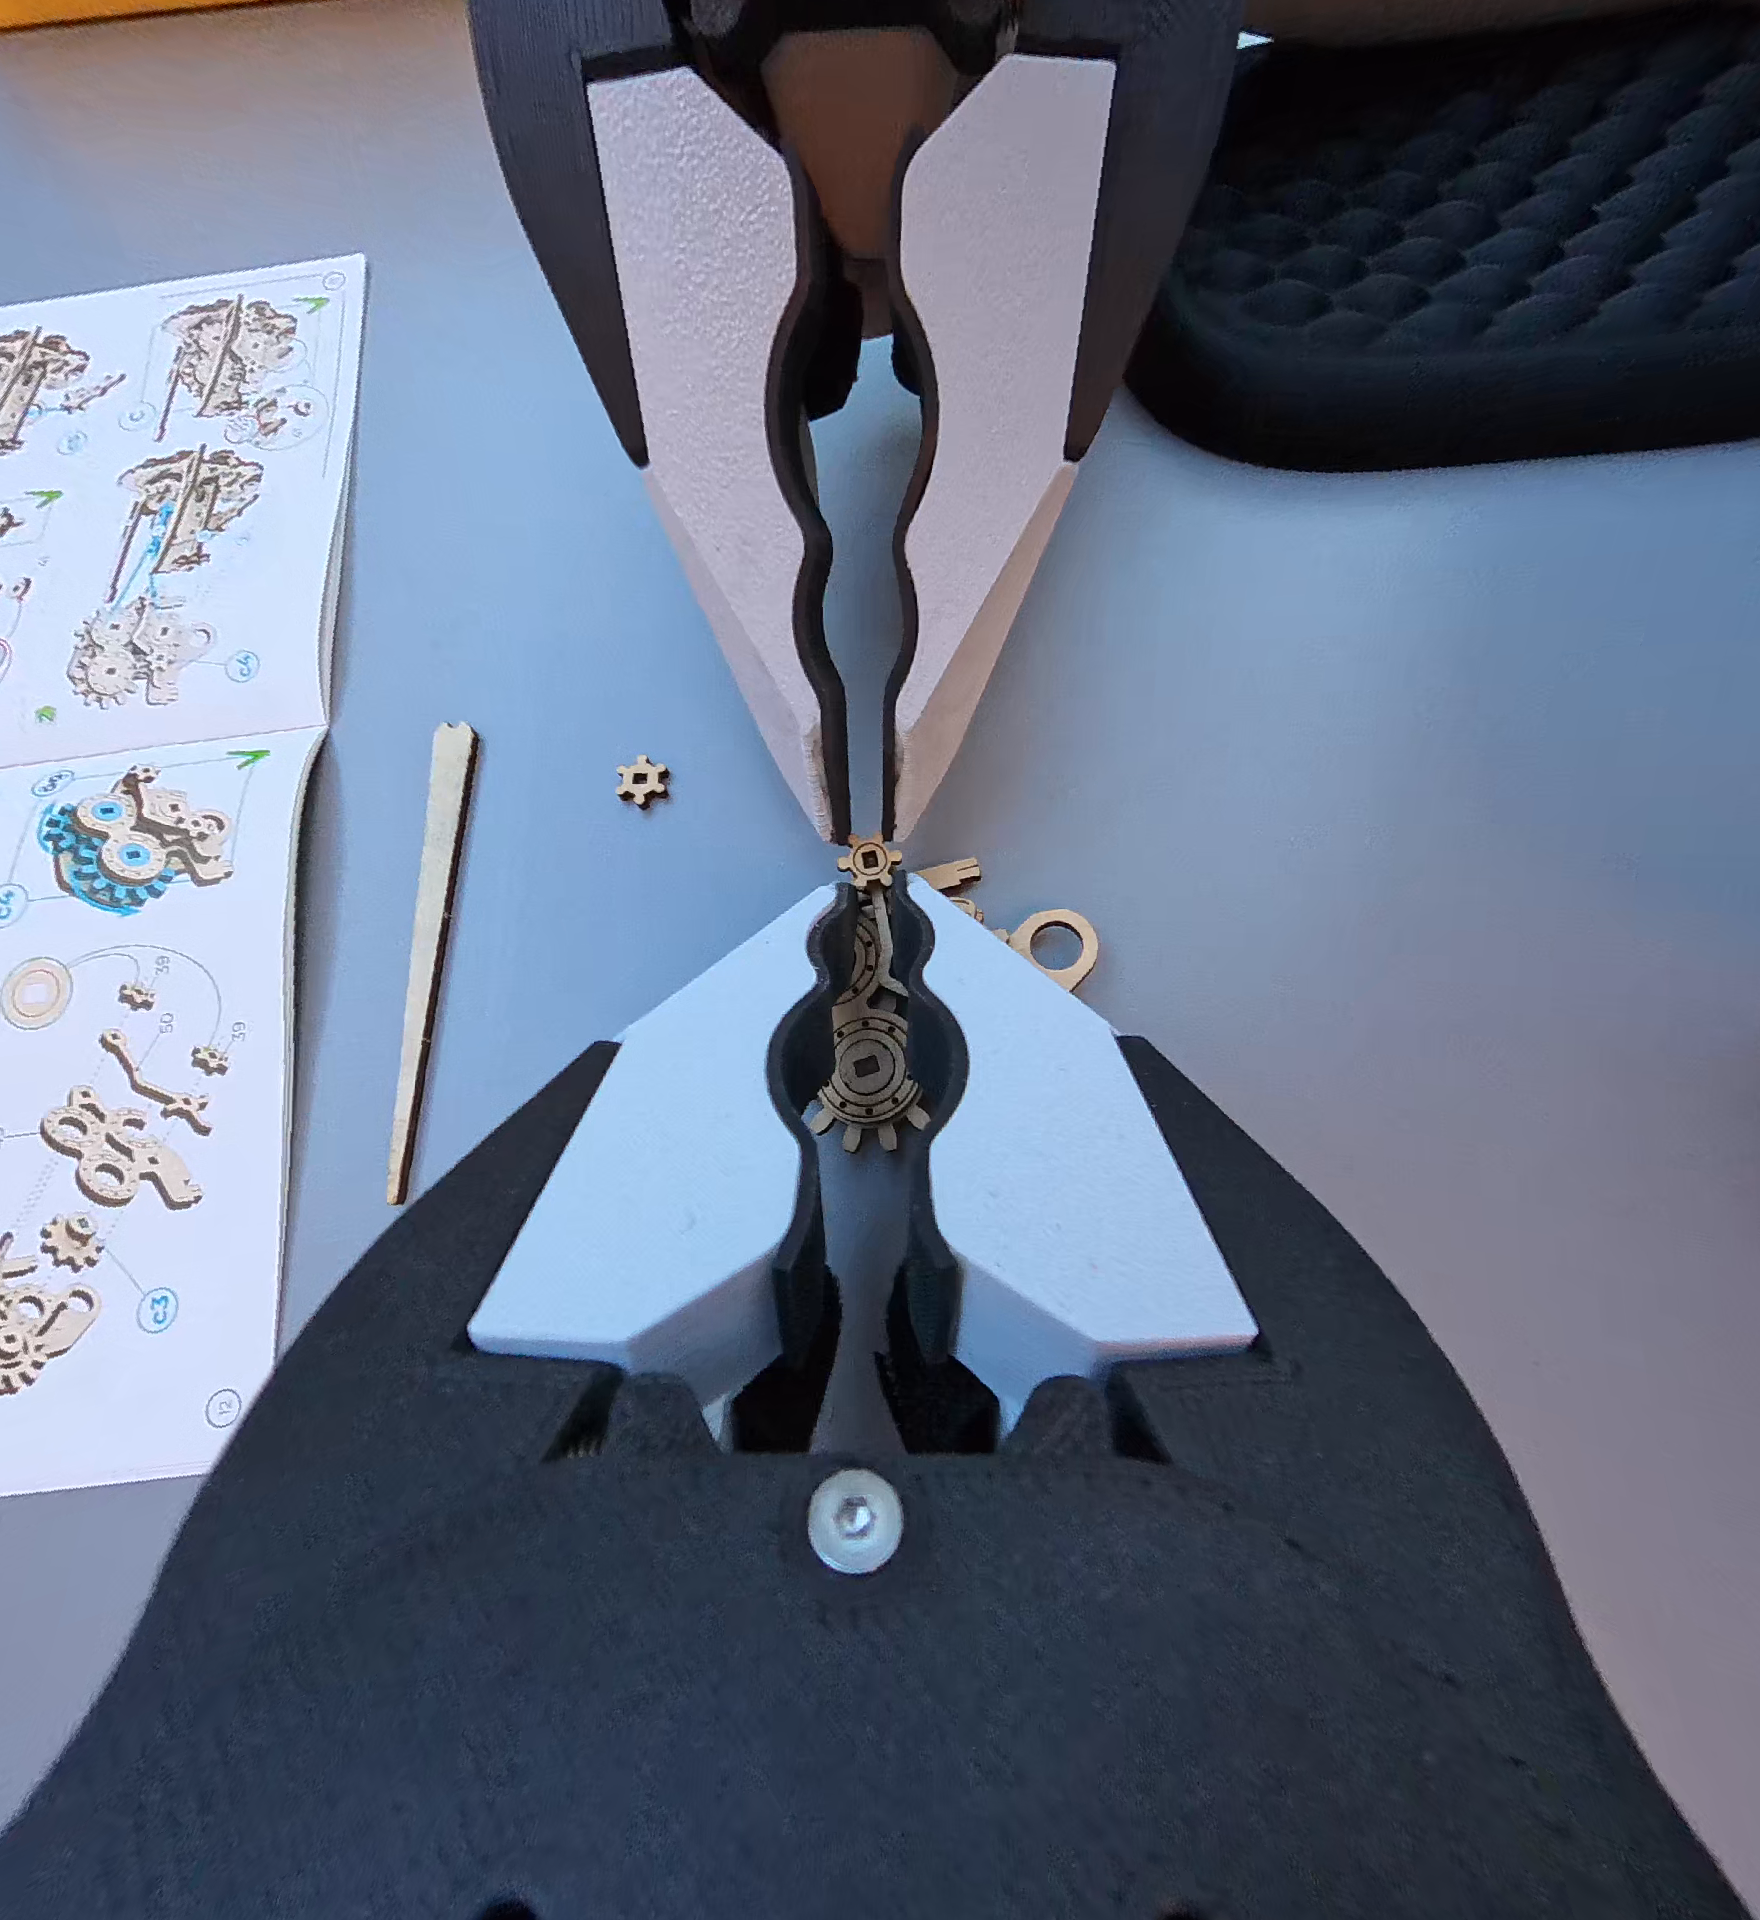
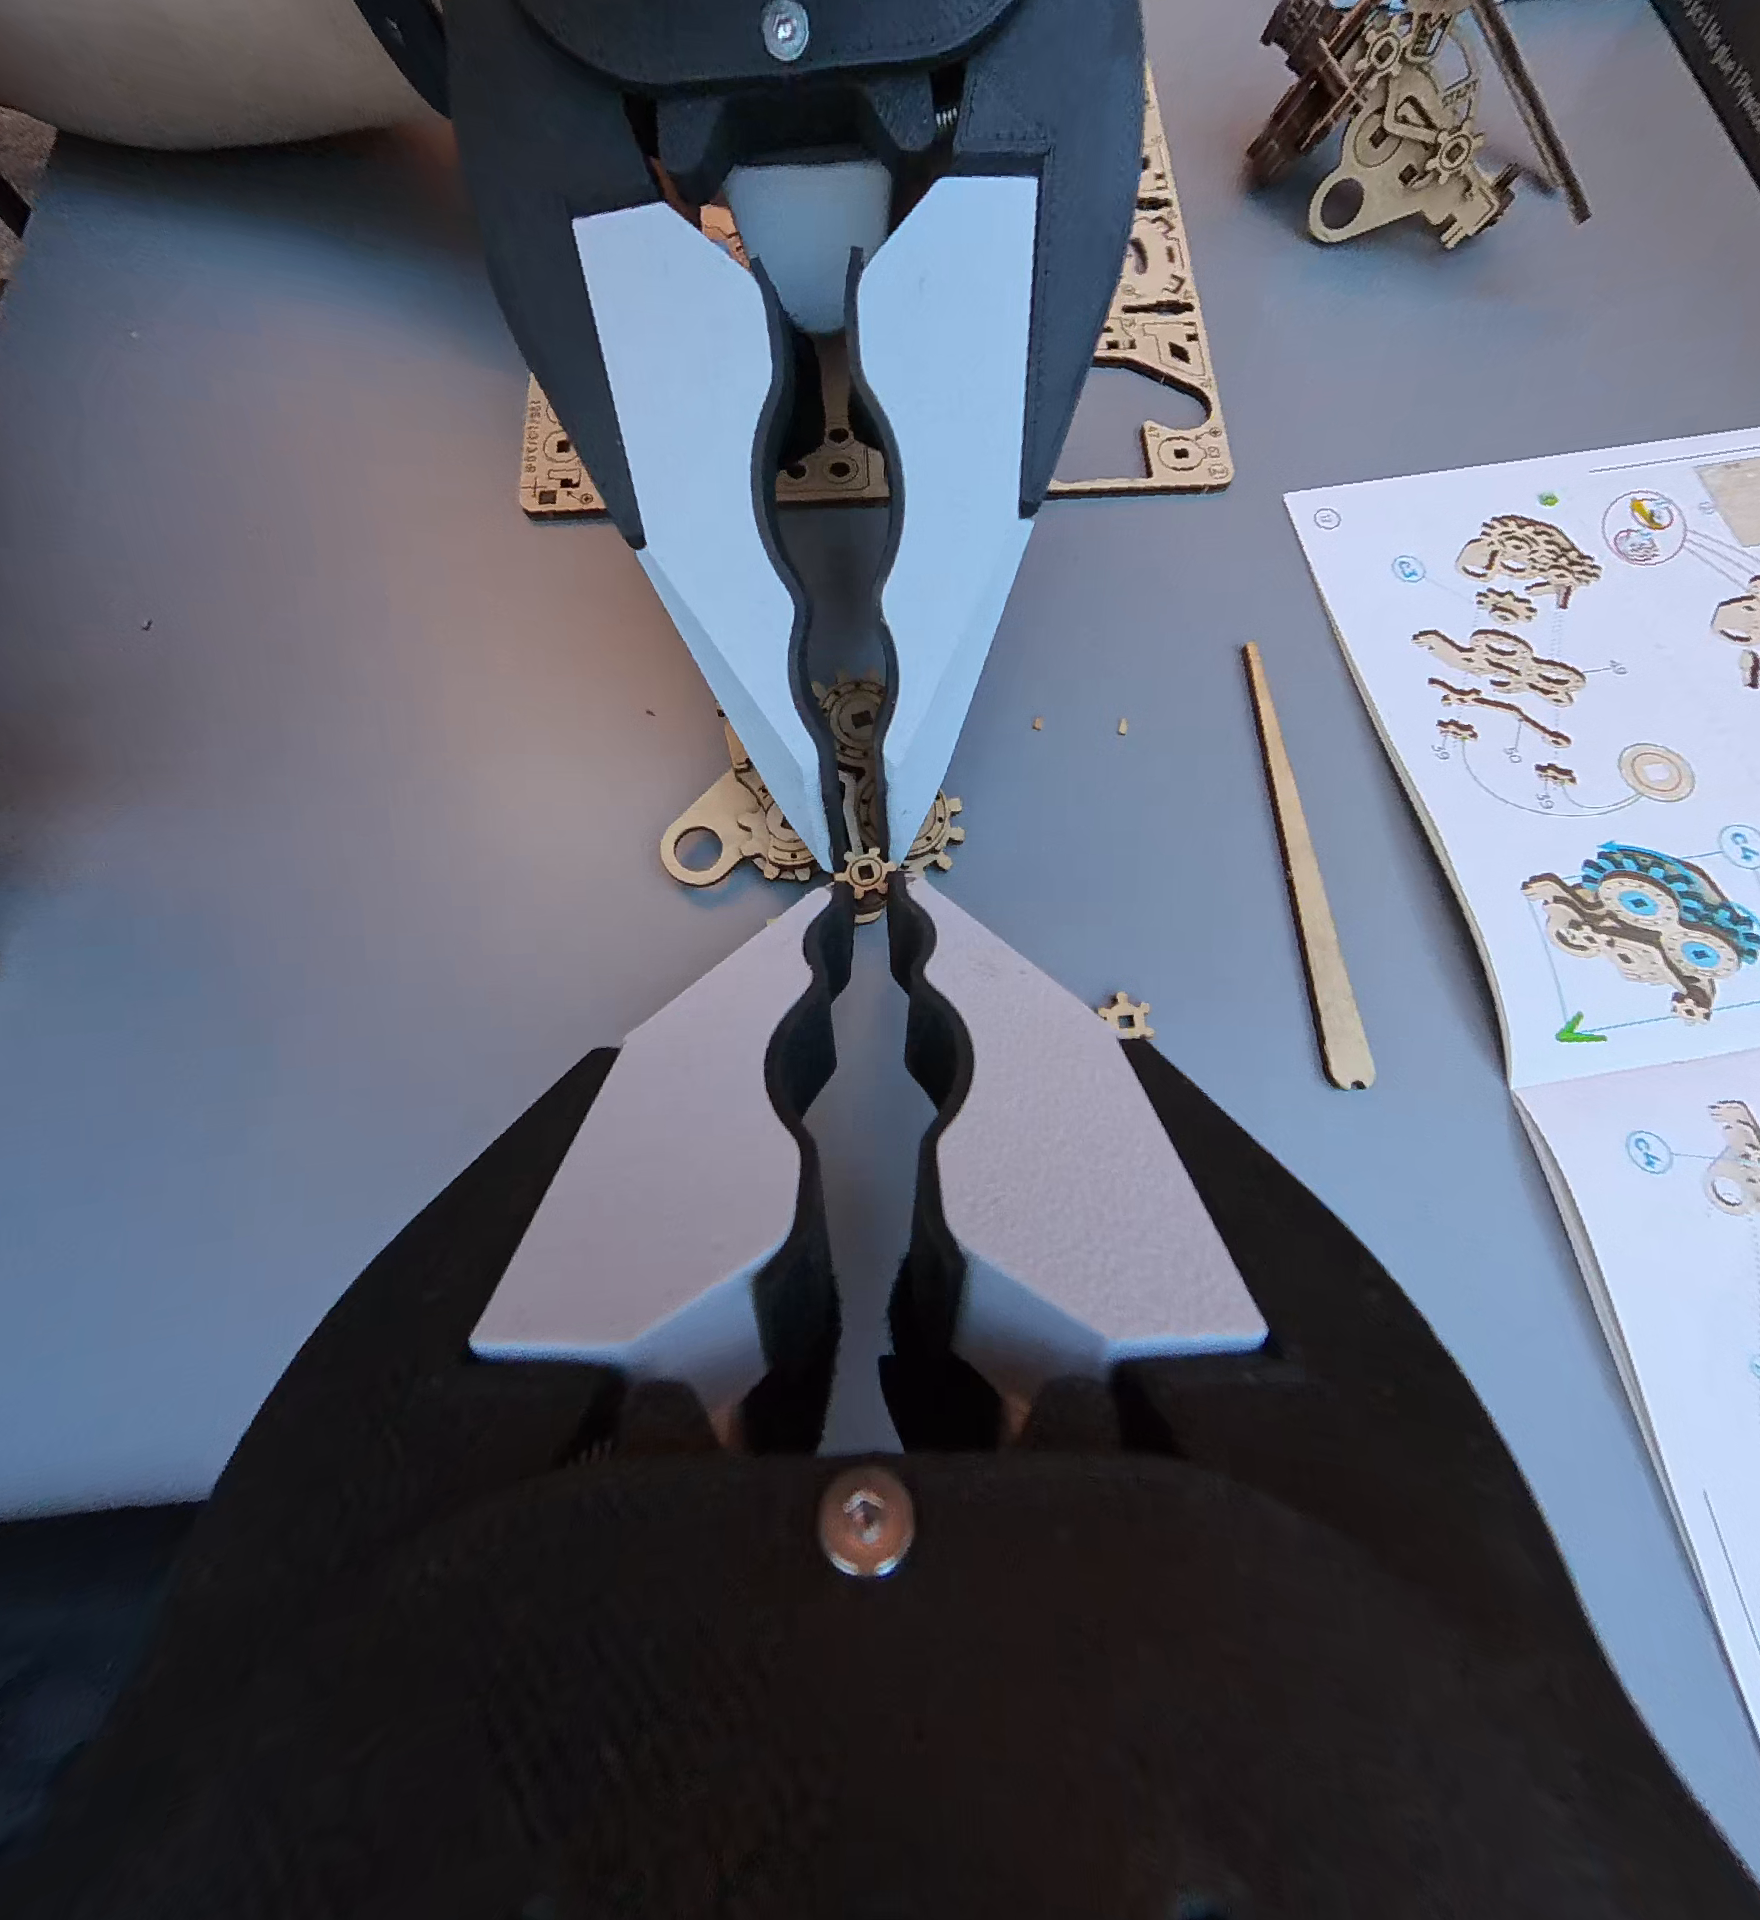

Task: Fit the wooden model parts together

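My left gripper (image 1: 869, 891) is shut on a wooden gear assembly (image 1: 868, 1086) that rests low on the grey table; its ring end (image 1: 1058, 945) sticks out to the right. My right gripper (image 2: 863, 904) is shut on a small wooden cog (image 2: 865, 873) and holds it tip to tip against the left gripper (image 2: 863, 850). In the left wrist view the right gripper (image 1: 860, 831) comes in from the top and the cog (image 1: 869, 860) sits between both sets of tips. The assembly (image 2: 814, 831) also shows under the left gripper in the right wrist view.
A second small cog (image 1: 642, 781) and a pointed wooden stick (image 1: 434, 956) lie by the open instruction booklet (image 1: 128, 831). A punched-out parts sheet (image 2: 1156, 395) and a partly built model (image 2: 1395, 135) stand farther off. A black padded cushion (image 1: 1510, 239) lies beyond. Only a small space, under 4 cm, lies between the two pairs of fingers. The pointed wooden stick (image 1: 434, 956) is about equally far from each gripper, around 9 centimetres. Seen from the right wrist view (image 2: 1285, 841) as well.
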Available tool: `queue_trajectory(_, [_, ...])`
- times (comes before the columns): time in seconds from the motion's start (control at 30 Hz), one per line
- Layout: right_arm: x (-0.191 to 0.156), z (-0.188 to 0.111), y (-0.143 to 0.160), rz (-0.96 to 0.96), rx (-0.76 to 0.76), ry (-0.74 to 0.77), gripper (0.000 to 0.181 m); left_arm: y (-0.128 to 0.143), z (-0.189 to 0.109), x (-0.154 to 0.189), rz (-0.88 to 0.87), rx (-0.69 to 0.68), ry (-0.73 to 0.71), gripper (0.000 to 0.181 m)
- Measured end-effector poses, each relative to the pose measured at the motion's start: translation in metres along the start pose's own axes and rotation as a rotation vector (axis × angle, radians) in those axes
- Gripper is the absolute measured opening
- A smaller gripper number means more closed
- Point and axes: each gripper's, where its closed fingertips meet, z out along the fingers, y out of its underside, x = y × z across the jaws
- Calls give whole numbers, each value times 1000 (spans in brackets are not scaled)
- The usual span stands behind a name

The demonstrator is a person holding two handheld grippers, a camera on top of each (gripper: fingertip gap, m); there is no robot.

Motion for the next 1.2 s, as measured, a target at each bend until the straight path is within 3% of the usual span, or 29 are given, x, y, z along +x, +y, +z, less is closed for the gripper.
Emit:
queue_trajectory(0.5, [-2,2,3,-7,-79,-32,5,-2,-1,1,-41,30,28,3])
queue_trajectory(1.2, [-1,1,1,-42,-54,12,6,-1,0,1,-28,14,9,4])
